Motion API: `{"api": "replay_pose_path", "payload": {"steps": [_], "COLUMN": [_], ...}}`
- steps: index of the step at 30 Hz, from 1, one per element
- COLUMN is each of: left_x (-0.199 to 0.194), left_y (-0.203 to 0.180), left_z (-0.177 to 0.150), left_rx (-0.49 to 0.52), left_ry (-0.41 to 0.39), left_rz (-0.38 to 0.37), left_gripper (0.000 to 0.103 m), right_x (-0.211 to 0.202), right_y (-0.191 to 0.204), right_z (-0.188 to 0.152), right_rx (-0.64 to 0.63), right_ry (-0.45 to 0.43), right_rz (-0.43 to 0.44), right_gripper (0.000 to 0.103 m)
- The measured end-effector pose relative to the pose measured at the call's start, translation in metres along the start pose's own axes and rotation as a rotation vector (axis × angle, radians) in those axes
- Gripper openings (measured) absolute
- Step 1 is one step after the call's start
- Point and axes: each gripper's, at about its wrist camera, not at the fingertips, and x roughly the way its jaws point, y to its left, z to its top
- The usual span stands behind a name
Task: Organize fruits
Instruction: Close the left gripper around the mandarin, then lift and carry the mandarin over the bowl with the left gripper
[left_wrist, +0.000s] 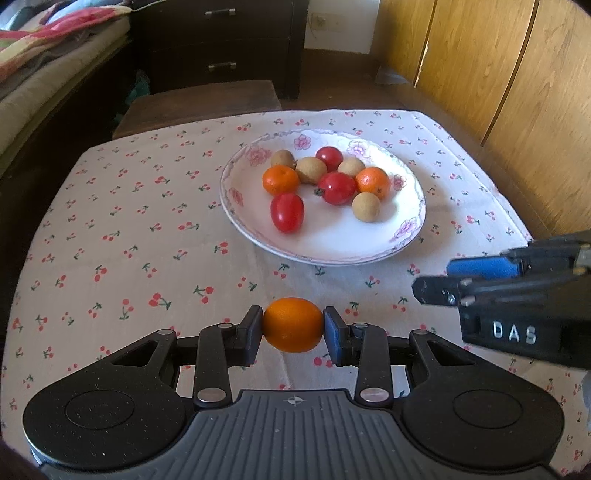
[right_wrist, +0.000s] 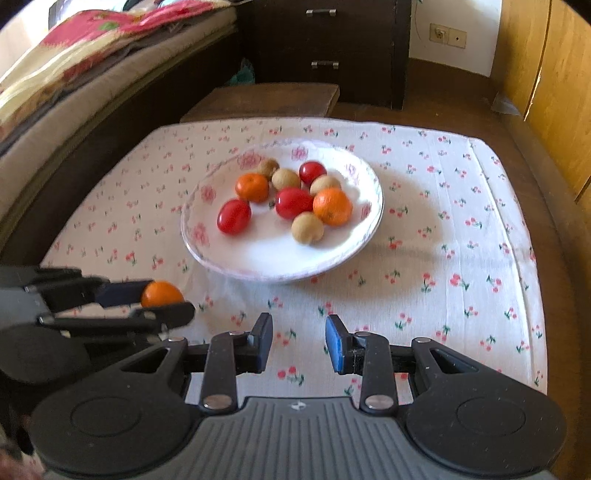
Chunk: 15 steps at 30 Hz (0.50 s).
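Jaws of the left gripper (left_wrist: 293, 326) pinch a small orange (left_wrist: 293, 325) above the cherry-print cloth (left_wrist: 129, 229), short of the plate (left_wrist: 369, 254), so carry it gently over the rim before easing off; right gripper (right_wrist: 299, 341) hangs part-open, empty.

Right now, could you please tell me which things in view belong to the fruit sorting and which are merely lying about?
Belongs to the job:
- held orange, clamped in the left gripper
- right gripper, holding nothing
- plate
- oranges on the plate
- red tomatoes
- brown fruits

Just lying about:
- cherry-print cloth
- dark drawers
- folded bedding
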Motion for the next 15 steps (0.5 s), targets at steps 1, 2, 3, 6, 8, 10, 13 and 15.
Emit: {"api": "replay_pose_path", "payload": {"steps": [1, 2, 3, 6, 8, 10, 13, 15], "left_x": [0.000, 0.001, 0.001, 0.002, 0.003, 0.004, 0.006, 0.007], "left_y": [0.001, 0.000, 0.000, -0.001, -0.002, -0.002, -0.001, -0.003], "left_z": [-0.001, -0.001, -0.001, -0.002, -0.003, -0.003, -0.003, -0.003], "left_rx": [-0.002, -0.001, 0.000, 0.007, 0.013, 0.015, 0.016, 0.020], "left_ry": [0.002, 0.003, 0.004, 0.006, 0.010, 0.014, 0.022, 0.028], "left_rz": [0.002, 0.004, 0.004, 0.001, 0.002, 0.001, 0.002, 0.002], "left_gripper": [0.043, 0.043, 0.043, 0.043, 0.044, 0.044, 0.044, 0.044], "right_x": [0.002, 0.003, 0.004, 0.007, 0.012, 0.017, 0.019, 0.019], "right_y": [0.000, 0.001, 0.001, 0.003, 0.003, 0.003, 0.003, 0.003], "right_z": [-0.001, -0.003, -0.004, -0.008, -0.010, -0.011, -0.011, -0.010], "right_rx": [-0.002, -0.003, -0.005, -0.012, -0.015, -0.015, -0.017, -0.019], "right_ry": [0.009, 0.017, 0.023, 0.039, 0.057, 0.071, 0.082, 0.081], "right_rz": [-0.004, -0.005, -0.003, -0.003, -0.002, 0.003, 0.007, 0.002], "right_gripper": [0.033, 0.033, 0.033, 0.033, 0.033, 0.033, 0.033, 0.033]}}
